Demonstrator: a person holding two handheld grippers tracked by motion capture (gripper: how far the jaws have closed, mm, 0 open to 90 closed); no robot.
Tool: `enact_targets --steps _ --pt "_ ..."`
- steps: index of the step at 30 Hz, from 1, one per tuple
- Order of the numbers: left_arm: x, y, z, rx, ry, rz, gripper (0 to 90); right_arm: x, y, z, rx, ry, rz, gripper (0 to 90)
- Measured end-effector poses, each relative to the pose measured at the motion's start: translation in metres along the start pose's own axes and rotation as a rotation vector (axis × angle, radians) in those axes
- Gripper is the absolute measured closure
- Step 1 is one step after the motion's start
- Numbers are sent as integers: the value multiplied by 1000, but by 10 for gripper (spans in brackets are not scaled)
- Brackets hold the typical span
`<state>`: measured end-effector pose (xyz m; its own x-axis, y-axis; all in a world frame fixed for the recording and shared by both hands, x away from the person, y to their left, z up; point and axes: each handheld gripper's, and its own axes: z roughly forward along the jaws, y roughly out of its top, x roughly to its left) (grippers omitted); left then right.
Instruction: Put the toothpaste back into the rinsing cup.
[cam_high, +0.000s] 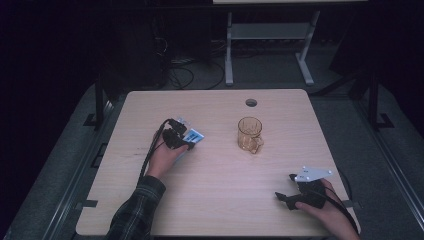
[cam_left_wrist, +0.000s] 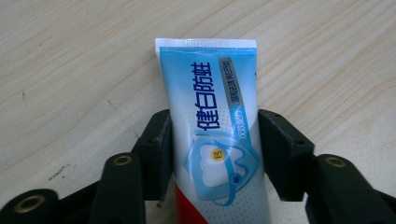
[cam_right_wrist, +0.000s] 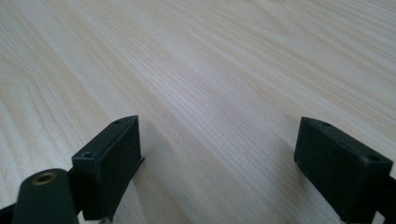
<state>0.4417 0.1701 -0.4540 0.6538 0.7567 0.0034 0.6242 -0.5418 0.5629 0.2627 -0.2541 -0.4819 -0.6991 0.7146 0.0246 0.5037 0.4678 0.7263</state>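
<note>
A blue and white toothpaste tube (cam_high: 194, 135) lies flat on the wooden table (cam_high: 215, 200), left of centre. My left gripper (cam_high: 184, 141) is shut on the toothpaste tube; in the left gripper view both black jaws press against the sides of the tube (cam_left_wrist: 212, 107), whose crimped end points away from me. My right gripper (cam_high: 284, 186) rests low at the table's front right, open, with bare wood between its jaws in the right gripper view (cam_right_wrist: 219, 154).
An amber glass mug (cam_high: 249, 134) stands upright right of the tube, handle toward the front right. A cable hole (cam_high: 251, 102) sits near the table's far edge. Desk legs and cables stand on the floor beyond.
</note>
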Motion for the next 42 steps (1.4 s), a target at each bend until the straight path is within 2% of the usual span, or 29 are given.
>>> enact_targets --steps 8,11,15,20,22,27,32,36,42 --pt "-1 0 -1 4 -12 0 600 0 0 0 0 0 -1 138" --pt "-2 1 -3 12 -22 -2 677 0 0 0 0 0 0 138" --pt "-2 2 -3 18 -26 4 709 0 0 0 0 0 0 138" --pt "1 1 -4 14 -47 -4 716 0 0 0 0 0 1 138" --pt "3 0 -6 13 -71 -10 719 0 0 0 0 0 0 138" --pt "5 -1 -8 2 -89 -11 720 0 0 0 0 0 1 138" --pt "7 -1 -12 -29 -107 -27 722 0 0 0 0 0 0 138" --pt "7 -1 -16 -35 -118 -33 723 0 0 0 0 0 0 138" --pt "7 0 -25 -75 -155 -44 724 0 0 0 0 0 0 138"
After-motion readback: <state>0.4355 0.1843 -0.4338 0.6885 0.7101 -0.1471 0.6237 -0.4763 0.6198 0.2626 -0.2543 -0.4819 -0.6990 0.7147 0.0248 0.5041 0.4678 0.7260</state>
